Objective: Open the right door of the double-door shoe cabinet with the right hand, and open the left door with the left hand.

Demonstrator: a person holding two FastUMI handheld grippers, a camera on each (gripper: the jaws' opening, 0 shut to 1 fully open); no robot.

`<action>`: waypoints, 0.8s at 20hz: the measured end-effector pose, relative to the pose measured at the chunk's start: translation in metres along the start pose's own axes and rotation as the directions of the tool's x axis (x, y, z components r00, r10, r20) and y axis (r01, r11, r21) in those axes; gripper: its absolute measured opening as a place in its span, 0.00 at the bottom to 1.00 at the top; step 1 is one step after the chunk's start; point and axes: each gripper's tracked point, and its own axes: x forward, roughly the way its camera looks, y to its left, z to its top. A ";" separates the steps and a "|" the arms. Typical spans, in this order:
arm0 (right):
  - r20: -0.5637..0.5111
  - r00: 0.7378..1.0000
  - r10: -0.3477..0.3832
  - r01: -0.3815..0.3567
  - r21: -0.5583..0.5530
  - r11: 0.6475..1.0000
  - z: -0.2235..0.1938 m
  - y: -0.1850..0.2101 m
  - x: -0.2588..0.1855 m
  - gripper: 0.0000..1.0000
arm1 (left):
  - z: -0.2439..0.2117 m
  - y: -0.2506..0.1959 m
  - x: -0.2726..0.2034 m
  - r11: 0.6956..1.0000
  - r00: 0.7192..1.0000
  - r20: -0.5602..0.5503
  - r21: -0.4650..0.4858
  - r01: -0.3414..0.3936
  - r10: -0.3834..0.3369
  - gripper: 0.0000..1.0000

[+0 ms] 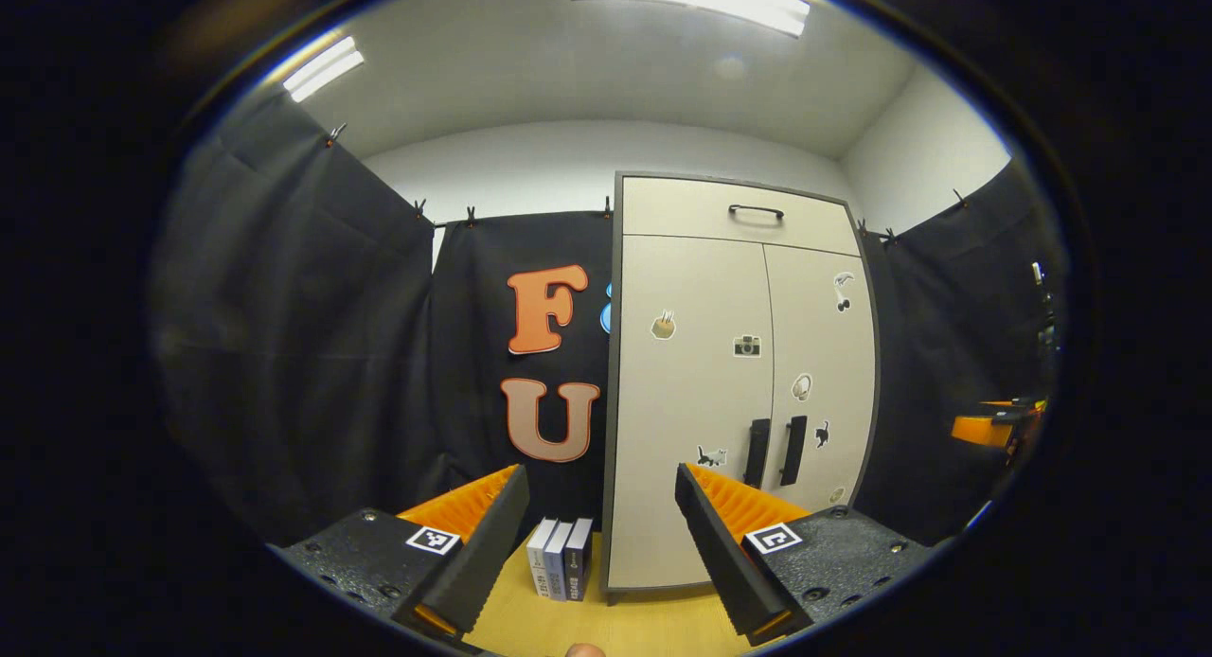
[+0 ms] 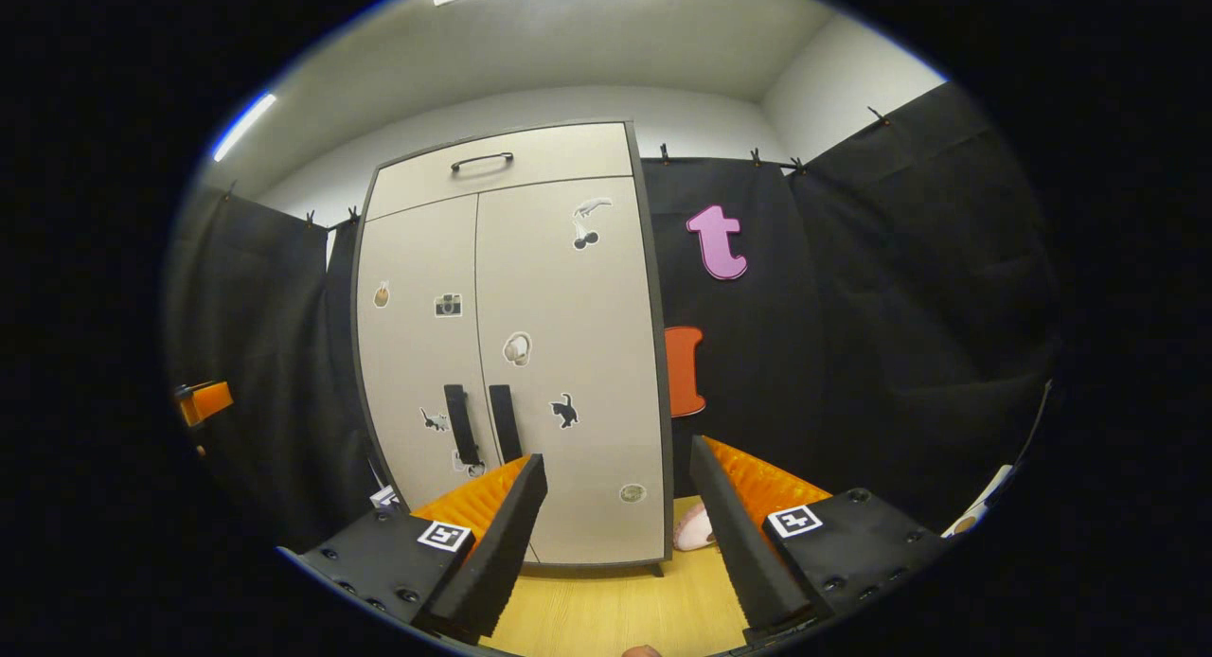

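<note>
A cream double-door shoe cabinet (image 1: 739, 373) with a dark frame stands on the wooden floor, both doors closed. Its left door (image 1: 691, 392) and right door (image 1: 819, 373) carry small stickers and two black vertical handles, the left handle (image 1: 757, 452) and the right handle (image 1: 793, 449), side by side at the centre seam. The right gripper view has the same cabinet (image 2: 511, 345) with the left handle (image 2: 460, 423) and right handle (image 2: 504, 421). My left gripper (image 1: 597, 543) is open, well short of the cabinet. My right gripper (image 2: 620, 534) is open too, nothing between its fingers.
A drawer with a black handle (image 1: 756, 211) tops the cabinet. Three books (image 1: 560, 570) stand on the floor left of it. A pinkish object (image 2: 694, 529) lies on the floor at its right. Black cloth walls surround the booth. The other gripper's orange part (image 1: 994, 428) appears far right.
</note>
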 end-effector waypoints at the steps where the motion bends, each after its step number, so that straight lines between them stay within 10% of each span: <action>1: -0.005 1.000 0.010 -0.010 -0.003 1.000 -0.002 0.005 0.006 0.98 | -0.001 -0.001 0.001 1.000 1.000 0.003 0.002 0.005 -0.005 0.94; 16: -0.060 0.992 0.113 -0.114 -0.007 0.993 -0.041 0.080 0.115 0.98 | -0.029 -0.014 0.021 0.999 0.999 -0.026 0.030 0.043 -0.042 0.94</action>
